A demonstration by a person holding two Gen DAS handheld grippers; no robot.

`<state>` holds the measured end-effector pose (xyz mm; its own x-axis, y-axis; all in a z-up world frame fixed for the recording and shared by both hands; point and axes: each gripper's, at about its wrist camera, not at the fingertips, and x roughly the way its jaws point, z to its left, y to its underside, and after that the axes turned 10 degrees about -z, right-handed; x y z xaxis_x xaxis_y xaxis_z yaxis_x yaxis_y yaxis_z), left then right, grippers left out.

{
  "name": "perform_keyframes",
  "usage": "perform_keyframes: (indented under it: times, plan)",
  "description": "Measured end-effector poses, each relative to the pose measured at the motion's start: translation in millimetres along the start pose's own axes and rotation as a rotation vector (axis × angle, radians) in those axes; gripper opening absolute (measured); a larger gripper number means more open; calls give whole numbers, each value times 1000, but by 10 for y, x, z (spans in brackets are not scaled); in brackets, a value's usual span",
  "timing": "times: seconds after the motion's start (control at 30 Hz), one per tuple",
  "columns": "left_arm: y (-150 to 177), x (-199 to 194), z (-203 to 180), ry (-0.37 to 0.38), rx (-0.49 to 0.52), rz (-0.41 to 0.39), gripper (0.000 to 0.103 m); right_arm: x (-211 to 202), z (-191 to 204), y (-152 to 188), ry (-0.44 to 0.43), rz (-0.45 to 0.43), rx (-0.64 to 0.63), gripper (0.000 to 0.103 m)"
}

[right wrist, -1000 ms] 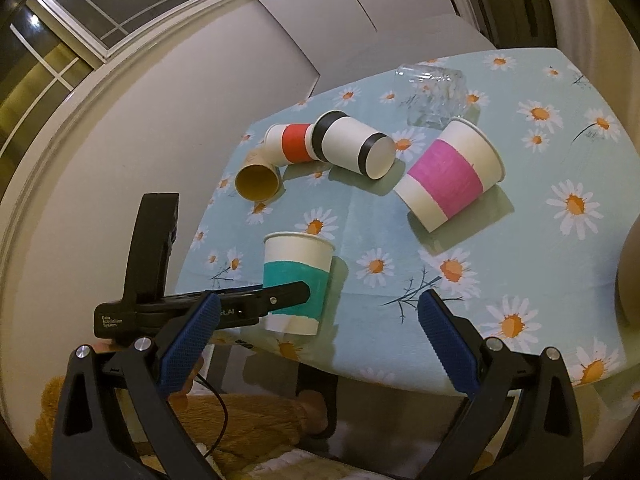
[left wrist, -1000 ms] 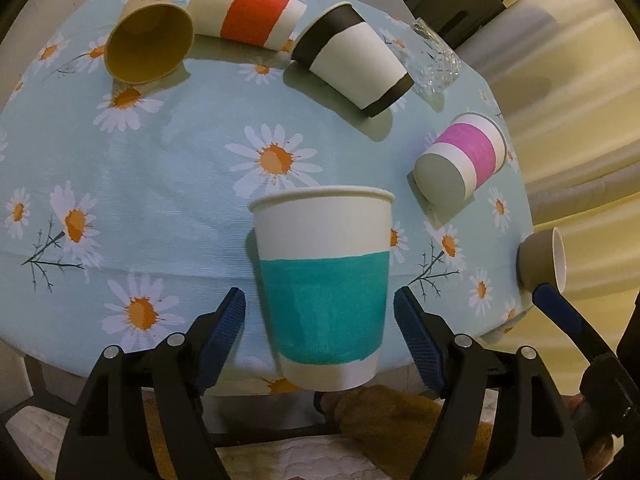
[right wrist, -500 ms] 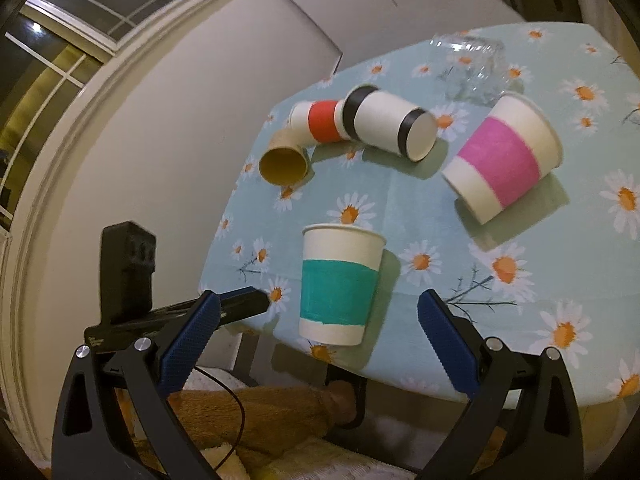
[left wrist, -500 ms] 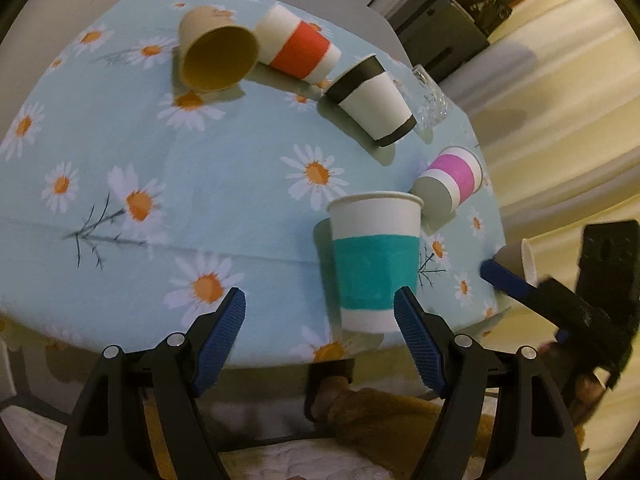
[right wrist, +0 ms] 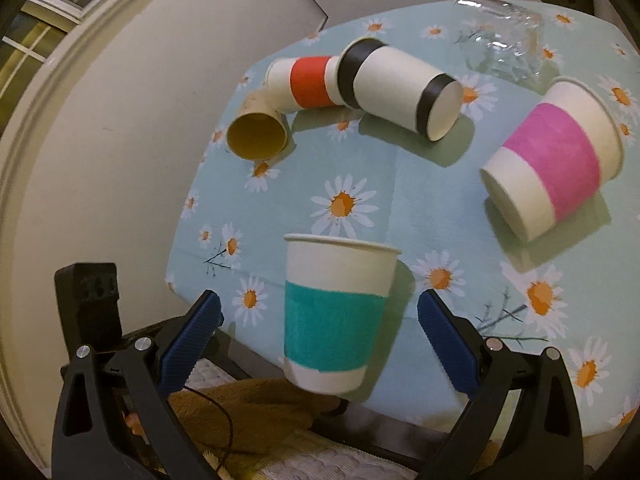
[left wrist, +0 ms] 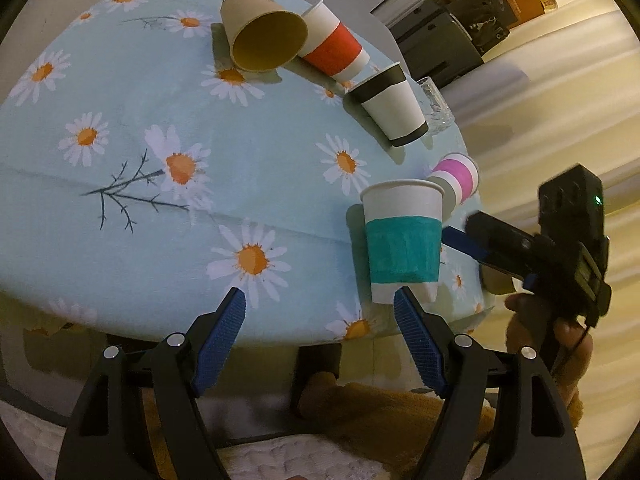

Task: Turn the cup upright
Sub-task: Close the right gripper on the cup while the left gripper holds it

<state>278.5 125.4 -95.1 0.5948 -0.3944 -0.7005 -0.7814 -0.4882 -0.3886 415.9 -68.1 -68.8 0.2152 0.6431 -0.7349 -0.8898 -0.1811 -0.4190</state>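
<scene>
Near the front edge of the counter (right wrist: pixel 400 168), the teal-banded cup (right wrist: pixel 334 316) stands upright, mouth up, on the daisy cloth. From my seat I read the right gripper (right wrist: pixel 318 320) as wide open and empty, its blue pads set to either side of the cup without touching it. The left gripper (left wrist: pixel 320 312) is also spread wide and holds nothing; it sits off to the cup's left, low at the counter's edge.

By my judgement that cup is done, so the step in hand is picking the next one. The pink-banded cup (right wrist: pixel 554 166) lies on its side to the right, well apart from the rest, and looks the easiest. I would clear the teal cup first, moving away gently so a pad does not clip the rim and topple it off the edge. Then I would come at the pink cup across its body, pads on the band, close only enough to hold thin paper without crushing it, and rotate the base down before letting go.

The red-banded cup (right wrist: pixel 310 82), black-banded cup (right wrist: pixel 396 88) and brown cup (right wrist: pixel 258 136) lie touching one another in a row, so they need more care. A clear glass (right wrist: pixel 500 40) lies on its side at the far edge.
</scene>
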Motion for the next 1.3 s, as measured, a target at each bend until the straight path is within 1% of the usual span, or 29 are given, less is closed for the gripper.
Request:
perform_keyframes:
  times: [0.07,0.1,0.13,0.2,0.27,0.37,0.53,0.8,0.97,1.07,1.17,1.3]
  plan:
    - [17,-16,14,7,4,8,75,91,32,-23,27,25,-8,94]
    - [23,-24,14,7,13,8,75,126,44,-40,36,35,-5,89]
    - [19,-12,9,8,17,10,75,157,61,-55,56,47,-5,88]
    - [16,-10,16,19,13,15,75,185,82,-72,86,50,-15,87]
    - [13,-18,21,28,5,15,75,225,82,-77,138,63,-18,87]
    - [7,-53,-16,34,18,1,75,280,56,-71,155,78,-5,83]
    - [2,-91,-49,38,34,-9,75,371,46,-56,181,101,-4,68]
    - [-26,-108,-28,22,36,-18,75,307,110,-52,184,75,-22,67]
    - [-31,-105,-11,9,36,-28,75,210,192,-15,174,37,-64,67]
    - [-42,-113,-7,0,39,-39,75,108,261,23,160,-12,-96,67]
    - [-65,-145,-3,4,39,-61,75,-17,351,73,133,-77,-132,67]
    - [-73,-157,7,-14,46,-79,75,-227,501,212,95,-206,-204,67]
